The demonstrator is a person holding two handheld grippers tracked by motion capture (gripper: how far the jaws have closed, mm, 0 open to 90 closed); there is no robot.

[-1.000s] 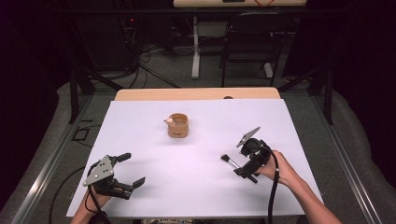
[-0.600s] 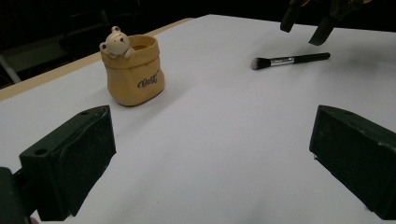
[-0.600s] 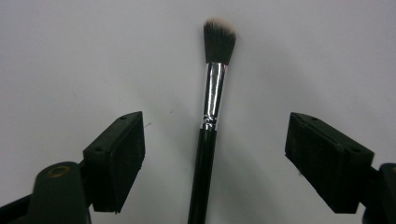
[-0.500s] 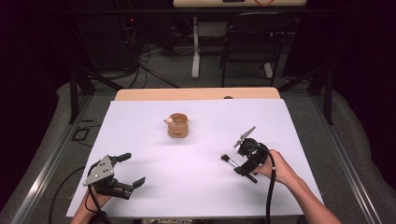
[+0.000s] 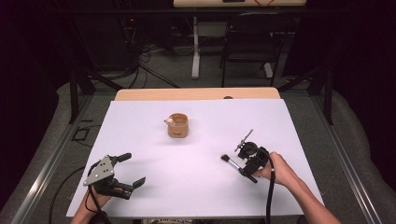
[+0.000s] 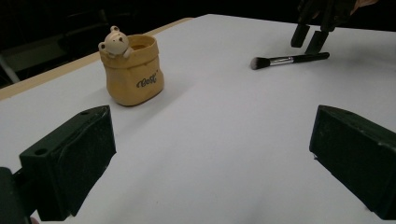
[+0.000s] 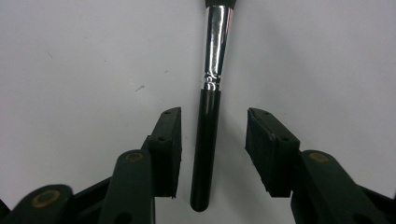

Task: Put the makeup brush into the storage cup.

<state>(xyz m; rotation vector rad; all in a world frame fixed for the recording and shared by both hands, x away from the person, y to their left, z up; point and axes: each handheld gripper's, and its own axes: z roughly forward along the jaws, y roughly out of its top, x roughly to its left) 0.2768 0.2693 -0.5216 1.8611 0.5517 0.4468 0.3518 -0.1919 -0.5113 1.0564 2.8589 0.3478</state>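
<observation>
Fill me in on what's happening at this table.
A person holds a gripper in each hand. The right gripper straddles the handle of a makeup brush lying on the white table; its jaws have just been closing but don't touch it yet. The left gripper waits open. A yellow bear pot stands farther back.

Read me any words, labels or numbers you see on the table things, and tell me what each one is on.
"Goof", or something close to it, in dark script on the front of the yellow bear pot; the letters are blurred.
Makeup brush: no readable print.
</observation>
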